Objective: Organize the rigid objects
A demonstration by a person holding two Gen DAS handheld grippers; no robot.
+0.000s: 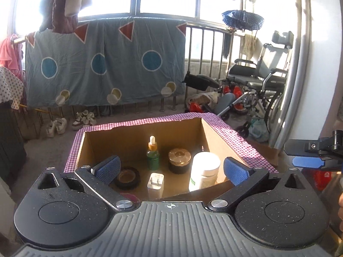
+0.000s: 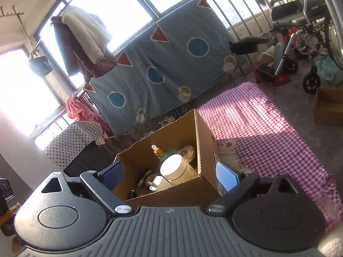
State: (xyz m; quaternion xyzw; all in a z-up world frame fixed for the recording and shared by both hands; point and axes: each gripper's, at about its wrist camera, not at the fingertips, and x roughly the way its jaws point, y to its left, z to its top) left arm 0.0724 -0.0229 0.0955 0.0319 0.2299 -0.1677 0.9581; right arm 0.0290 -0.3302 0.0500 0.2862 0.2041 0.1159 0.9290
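- Left wrist view: left gripper (image 1: 170, 168) spread, holding nothing, above the cardboard box (image 1: 216, 143) on the checked cloth (image 1: 242, 141)
- Right gripper (image 2: 170, 176) also spread and empty
- Inside stand a white jar (image 1: 204, 170), dropper bottle (image 1: 153, 153), gold-lidded jar (image 1: 179, 160) and plug adapter (image 1: 155, 182)
- All look light and stiff; the bottle is likely fragile, so grip its body
- No label is legible

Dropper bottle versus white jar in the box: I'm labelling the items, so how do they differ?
The dropper bottle is slim, green and see-through, with an orange collar and a white dropper tip; the white jar is wide and opaque, with a flat white lid. The bottle stands farther back in the box; the jar stands nearer, by the right wall. Both stand upright in the box, and neither gripper holds either one.
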